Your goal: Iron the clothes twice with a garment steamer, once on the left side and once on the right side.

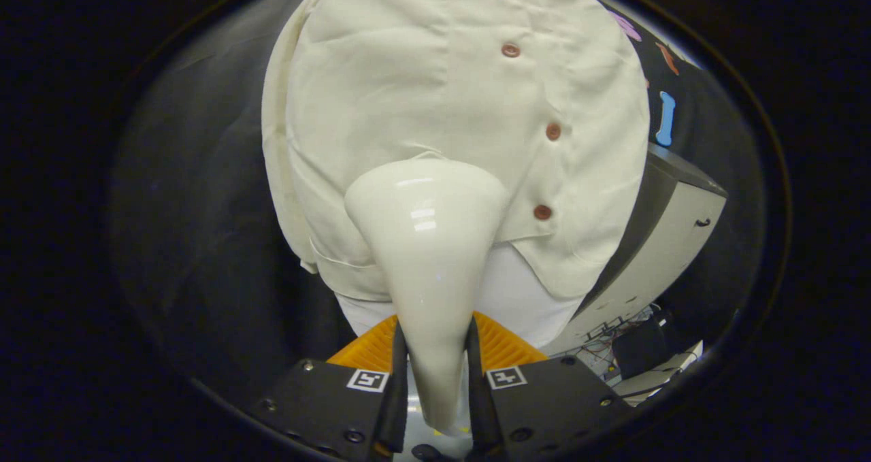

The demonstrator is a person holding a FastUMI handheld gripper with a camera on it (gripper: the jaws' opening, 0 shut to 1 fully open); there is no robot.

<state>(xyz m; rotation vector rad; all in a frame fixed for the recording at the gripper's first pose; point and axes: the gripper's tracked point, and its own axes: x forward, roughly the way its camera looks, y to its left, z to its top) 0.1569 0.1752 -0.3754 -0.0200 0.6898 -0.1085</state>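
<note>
Partly hidden — shirt (435, 94) behind jaws-clamped steamer (429, 244).

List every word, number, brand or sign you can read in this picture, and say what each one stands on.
No readable words, numbers or brand names.
Two square black-and-white marker patterns sit on the gripper, one on each side: coded signs, not text.
The steamer head, clamped between the fingers, is plain.
The cream shirt has brown buttons and no visible label.
The grey cabinet beside the shirt carries no legible marking.
</note>
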